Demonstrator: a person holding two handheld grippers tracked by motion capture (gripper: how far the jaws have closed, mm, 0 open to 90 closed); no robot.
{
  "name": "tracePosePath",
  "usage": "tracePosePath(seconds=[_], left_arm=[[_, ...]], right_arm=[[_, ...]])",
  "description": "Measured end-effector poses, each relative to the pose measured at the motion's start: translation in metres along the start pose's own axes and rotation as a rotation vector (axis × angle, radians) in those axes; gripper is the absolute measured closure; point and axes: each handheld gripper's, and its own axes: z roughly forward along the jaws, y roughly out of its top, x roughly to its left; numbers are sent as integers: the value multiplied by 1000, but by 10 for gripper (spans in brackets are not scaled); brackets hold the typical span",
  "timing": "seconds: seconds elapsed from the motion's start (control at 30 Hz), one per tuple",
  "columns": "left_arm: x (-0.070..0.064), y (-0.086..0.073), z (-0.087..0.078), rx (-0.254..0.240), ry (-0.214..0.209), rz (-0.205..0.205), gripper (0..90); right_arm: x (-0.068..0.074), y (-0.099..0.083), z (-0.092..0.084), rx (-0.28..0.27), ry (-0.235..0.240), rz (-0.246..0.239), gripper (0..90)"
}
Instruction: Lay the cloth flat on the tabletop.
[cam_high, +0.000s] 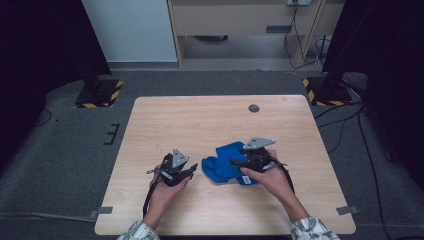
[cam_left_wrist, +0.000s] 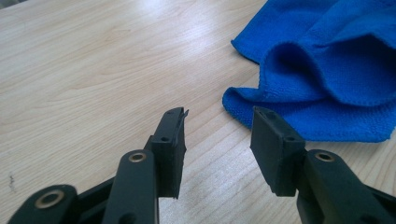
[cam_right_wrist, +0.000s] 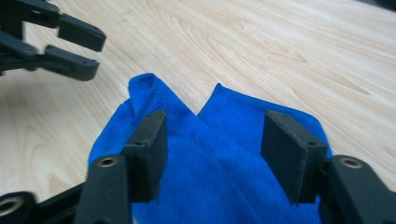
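A crumpled blue cloth (cam_high: 225, 164) lies right of the middle of the wooden table (cam_high: 200, 120). My left gripper (cam_high: 193, 170) is just left of the cloth, open, its tips pointing at the cloth's edge without touching it. In the left gripper view the jaws (cam_left_wrist: 219, 122) stand apart over bare wood, with the folded cloth (cam_left_wrist: 327, 70) ahead and to the right. My right gripper (cam_high: 235, 162) hovers over the cloth's right part, open. In the right gripper view its jaws (cam_right_wrist: 215, 128) straddle the cloth (cam_right_wrist: 215, 158); the left gripper (cam_right_wrist: 97, 52) shows at the upper left.
A round grey grommet (cam_high: 254, 108) sits in the table near its far edge. Grey tape marks (cam_high: 101, 210) are stuck at the near corners. Two black stands on yellow-striped bases (cam_high: 99, 93) flank the table's far side on the grey floor.
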Motion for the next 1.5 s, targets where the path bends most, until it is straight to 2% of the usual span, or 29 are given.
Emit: tracePosePath(seconds=[0.13, 0.23, 0.43, 0.53, 0.63, 0.73, 0.83, 0.97, 1.03, 1.17, 1.33, 1.5], left_arm=[[-1, 1, -1, -8, -3, 3, 540], [-1, 1, -1, -6, -2, 2, 539], [-2, 1, 0, 1, 1, 5, 535], [-2, 1, 1, 3, 0, 6, 535], [-2, 0, 1, 3, -1, 5, 535], [-2, 1, 1, 4, -3, 3, 536], [-2, 1, 0, 4, -2, -1, 541], [-1, 0, 1, 5, -2, -1, 542], [0, 0, 1, 8, 0, 0, 542], [0, 0, 1, 8, 5, -1, 542], [-1, 0, 3, 16, 3, -1, 546], [-3, 0, 4, 18, 2, 1, 548]], right_arm=[[4, -3, 18, 75, -6, -15, 430], [13, -13, 21, 108, 5, -43, 417], [20, -30, 26, 138, 17, -60, 361], [21, -30, 28, 136, 20, -62, 345], [25, -26, 28, 133, 42, -82, 350], [29, -23, 30, 143, 58, -103, 391], [28, -21, 37, 193, 69, -102, 542], [29, -19, 33, 158, 77, -106, 710], [28, -17, 29, 141, 82, -107, 750], [24, -15, 15, 71, 68, -87, 830], [11, -20, -12, 9, 74, -35, 831], [-2, -26, -33, -38, 41, 2, 846]])
